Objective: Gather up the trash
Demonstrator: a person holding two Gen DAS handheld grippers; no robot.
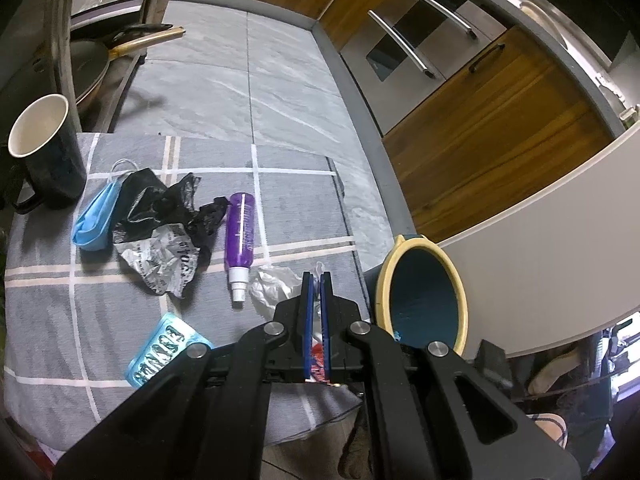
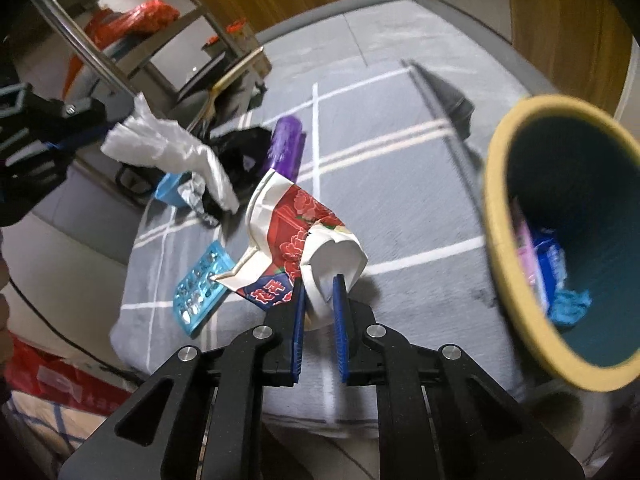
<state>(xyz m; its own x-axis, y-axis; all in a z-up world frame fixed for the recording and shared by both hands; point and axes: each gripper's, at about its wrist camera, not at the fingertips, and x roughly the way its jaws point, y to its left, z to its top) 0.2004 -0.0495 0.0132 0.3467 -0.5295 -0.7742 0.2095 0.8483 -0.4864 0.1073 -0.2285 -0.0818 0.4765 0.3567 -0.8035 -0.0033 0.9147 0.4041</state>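
My left gripper (image 1: 316, 280) is shut on a white plastic bag (image 1: 272, 286), lifted above the grey checked cloth (image 1: 304, 208); it also shows in the right wrist view (image 2: 168, 148). My right gripper (image 2: 318, 284) is shut on a crushed red-and-white paper cup (image 2: 296, 236), held left of the teal bin with a yellow rim (image 2: 560, 232). The bin (image 1: 420, 292) holds some wrappers. On the cloth lie a purple spray bottle (image 1: 239, 232), a blue face mask (image 1: 96, 216), a black bag (image 1: 160, 200), crumpled newspaper (image 1: 164, 260) and a teal blister pack (image 1: 160, 344).
A black mug (image 1: 44, 148) stands at the cloth's far left. A frying pan (image 1: 92, 64) sits on a low rack beyond it. Wooden cabinets and an oven (image 1: 420, 40) line the far right. A white tabletop edge (image 1: 540, 240) lies behind the bin.
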